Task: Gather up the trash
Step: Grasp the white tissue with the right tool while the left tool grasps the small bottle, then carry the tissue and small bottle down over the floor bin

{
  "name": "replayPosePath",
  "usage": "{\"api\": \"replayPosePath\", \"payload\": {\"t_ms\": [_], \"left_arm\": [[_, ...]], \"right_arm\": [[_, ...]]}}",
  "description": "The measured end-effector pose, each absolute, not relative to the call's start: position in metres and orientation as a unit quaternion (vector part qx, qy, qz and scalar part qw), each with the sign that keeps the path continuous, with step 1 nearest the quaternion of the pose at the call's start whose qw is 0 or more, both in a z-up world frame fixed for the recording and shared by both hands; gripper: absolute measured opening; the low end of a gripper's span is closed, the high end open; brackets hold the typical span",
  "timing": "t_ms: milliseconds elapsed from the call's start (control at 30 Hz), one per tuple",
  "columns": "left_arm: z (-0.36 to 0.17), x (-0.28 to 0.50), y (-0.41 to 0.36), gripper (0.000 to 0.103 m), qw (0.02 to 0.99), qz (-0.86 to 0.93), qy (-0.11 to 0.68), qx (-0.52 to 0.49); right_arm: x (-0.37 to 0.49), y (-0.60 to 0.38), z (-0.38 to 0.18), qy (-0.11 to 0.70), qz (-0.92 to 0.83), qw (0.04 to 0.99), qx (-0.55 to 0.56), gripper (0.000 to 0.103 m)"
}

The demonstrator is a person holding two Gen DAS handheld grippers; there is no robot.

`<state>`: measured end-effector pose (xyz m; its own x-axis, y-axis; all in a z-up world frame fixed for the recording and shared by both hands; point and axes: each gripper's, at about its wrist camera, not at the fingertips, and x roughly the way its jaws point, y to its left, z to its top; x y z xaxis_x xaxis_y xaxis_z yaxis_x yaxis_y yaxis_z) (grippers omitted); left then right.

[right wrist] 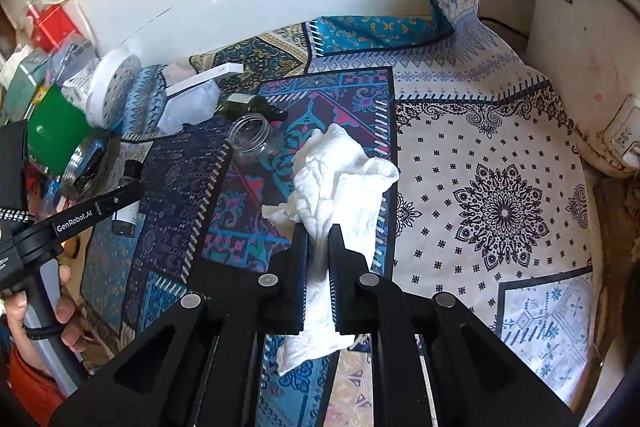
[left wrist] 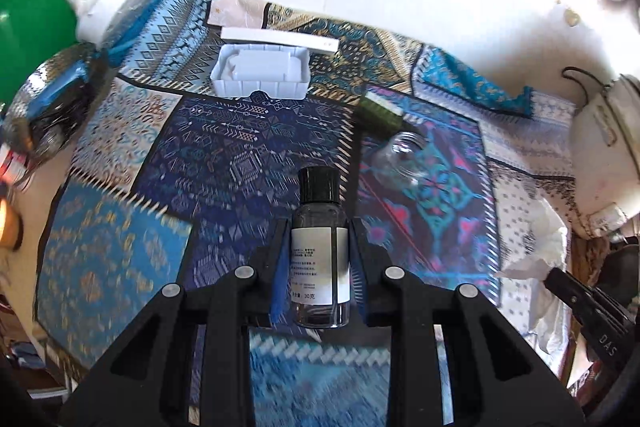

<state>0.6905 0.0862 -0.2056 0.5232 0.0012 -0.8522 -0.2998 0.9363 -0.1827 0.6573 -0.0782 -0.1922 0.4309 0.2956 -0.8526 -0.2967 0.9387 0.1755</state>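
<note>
My left gripper (left wrist: 319, 227) is shut on a small clear bottle (left wrist: 320, 255) with a black cap and a white label, held above the patterned cloth. The bottle also shows in the right wrist view (right wrist: 129, 203), between the left gripper's fingers (right wrist: 120, 199). My right gripper (right wrist: 318, 231) is shut on a crumpled white paper towel (right wrist: 340, 179), lifted over the cloth; the towel also shows at the right of the left wrist view (left wrist: 540, 251). A clear empty jar (left wrist: 400, 155) (right wrist: 252, 135) and a dark green bottle (left wrist: 378, 113) (right wrist: 248, 107) lie on the cloth.
A white plastic tray (left wrist: 260, 73) and a flat white box (left wrist: 280, 41) sit at the far side of the cloth (right wrist: 480, 187). A green container (right wrist: 52, 135), a white perforated lid (right wrist: 112, 91) and clutter stand at left. A white appliance (right wrist: 580, 47) stands at right.
</note>
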Motion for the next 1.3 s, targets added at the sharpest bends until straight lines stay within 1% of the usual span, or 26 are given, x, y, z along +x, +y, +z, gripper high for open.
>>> {"api": "replayPosePath", "payload": {"t_ms": [133,333,433,600,733,867,1067,1167,1300], "left_arm": [[-0.182,0.650,0.068,0.027,0.868,0.081,0.465,-0.152],[-0.155,0.587,0.045,0.027,0.887,0.062,0.444,-0.115],[-0.154,0.555,0.040,0.027,0.890,0.047,0.441,-0.105],[-0.167,0.487,0.039,0.027,0.890,0.019,0.446,-0.095],[-0.189,0.429,0.042,0.027,0.881,0.010,0.464,-0.088],[-0.216,0.379,0.047,0.027,0.864,0.010,0.497,-0.087],[-0.266,0.335,0.048,0.027,0.833,0.013,0.545,-0.092],[-0.302,0.324,0.043,0.027,0.816,0.013,0.570,-0.096],[-0.370,0.320,0.034,0.027,0.789,0.016,0.605,-0.108]], "right_arm": [[0.626,-0.082,-0.174,0.488,0.196,0.850,-0.001,0.009],[0.571,-0.084,-0.160,0.468,0.210,0.858,0.014,0.009],[0.538,-0.080,-0.160,0.463,0.206,0.862,0.016,0.009],[0.472,-0.068,-0.171,0.461,0.192,0.866,0.020,0.009],[0.423,-0.054,-0.188,0.468,0.192,0.862,0.016,0.009],[0.386,-0.043,-0.212,0.494,0.196,0.847,0.026,0.009],[0.351,-0.038,-0.256,0.534,0.195,0.823,0.020,0.009],[0.343,-0.045,-0.288,0.556,0.190,0.809,0.020,0.009],[0.339,-0.061,-0.338,0.585,0.182,0.790,0.015,0.009]]}}
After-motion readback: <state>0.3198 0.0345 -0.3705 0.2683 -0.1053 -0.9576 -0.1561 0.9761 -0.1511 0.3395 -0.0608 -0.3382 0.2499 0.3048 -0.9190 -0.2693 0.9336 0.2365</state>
